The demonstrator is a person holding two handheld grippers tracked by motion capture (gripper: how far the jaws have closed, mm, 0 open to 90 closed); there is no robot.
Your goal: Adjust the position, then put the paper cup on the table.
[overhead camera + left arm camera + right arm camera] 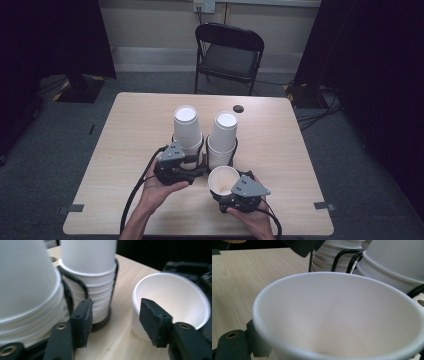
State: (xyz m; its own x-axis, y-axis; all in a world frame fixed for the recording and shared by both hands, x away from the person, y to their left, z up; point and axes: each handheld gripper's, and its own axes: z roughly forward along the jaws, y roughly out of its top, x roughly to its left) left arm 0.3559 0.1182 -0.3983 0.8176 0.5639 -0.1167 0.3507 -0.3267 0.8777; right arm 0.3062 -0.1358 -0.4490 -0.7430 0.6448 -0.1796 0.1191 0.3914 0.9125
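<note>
Cup sits mouth-up low in the middle, held in my right gripper | my left gripper is wide, empty, beside cup stacks

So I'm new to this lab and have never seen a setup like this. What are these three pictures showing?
A person sits at a wooden table holding a hand-held two-jaw tool in each hand. The high view looks down from above; the other two come from cameras riding on each tool. Two stacks of upside-down white paper cups stand in black wire holders. The right tool grips a single paper cup, mouth tipped toward the person. The left tool is open with nothing between its jaws, beside the left stack.
</note>
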